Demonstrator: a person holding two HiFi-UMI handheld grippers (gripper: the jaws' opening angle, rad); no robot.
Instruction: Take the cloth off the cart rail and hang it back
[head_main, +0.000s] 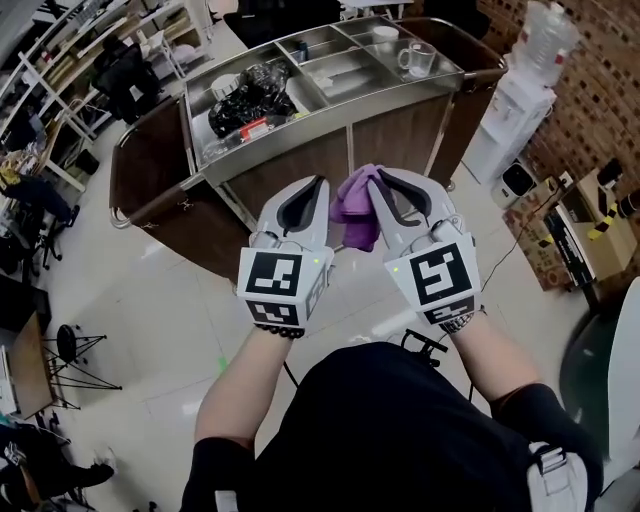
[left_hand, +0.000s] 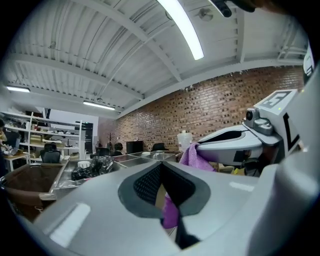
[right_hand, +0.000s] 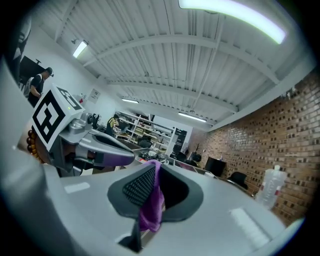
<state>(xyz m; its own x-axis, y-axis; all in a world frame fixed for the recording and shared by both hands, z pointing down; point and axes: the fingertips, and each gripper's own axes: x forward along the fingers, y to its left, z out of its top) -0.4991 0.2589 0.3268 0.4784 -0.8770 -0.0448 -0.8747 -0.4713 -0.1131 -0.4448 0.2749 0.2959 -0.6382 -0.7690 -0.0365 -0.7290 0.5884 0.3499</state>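
A purple cloth (head_main: 355, 208) hangs bunched in the air between my two grippers, in front of the steel cart (head_main: 330, 125). My left gripper (head_main: 320, 187) has its jaws together, and a strip of the cloth (left_hand: 170, 212) shows in the slit between them. My right gripper (head_main: 378, 180) is shut on the cloth's other side; purple fabric (right_hand: 151, 207) droops from its pads. Both grippers point away from me, side by side, with their tips close together. The cart's curved rail (head_main: 150, 208) runs along its left end, below and left of the grippers.
The cart top holds a black plastic bundle (head_main: 248, 98) and a glass mug (head_main: 416, 60) in its trays. A brown bag (head_main: 150, 160) hangs at the cart's left end. A water dispenser (head_main: 520, 100) stands at the brick wall to the right. Shelving (head_main: 60, 80) stands far left.
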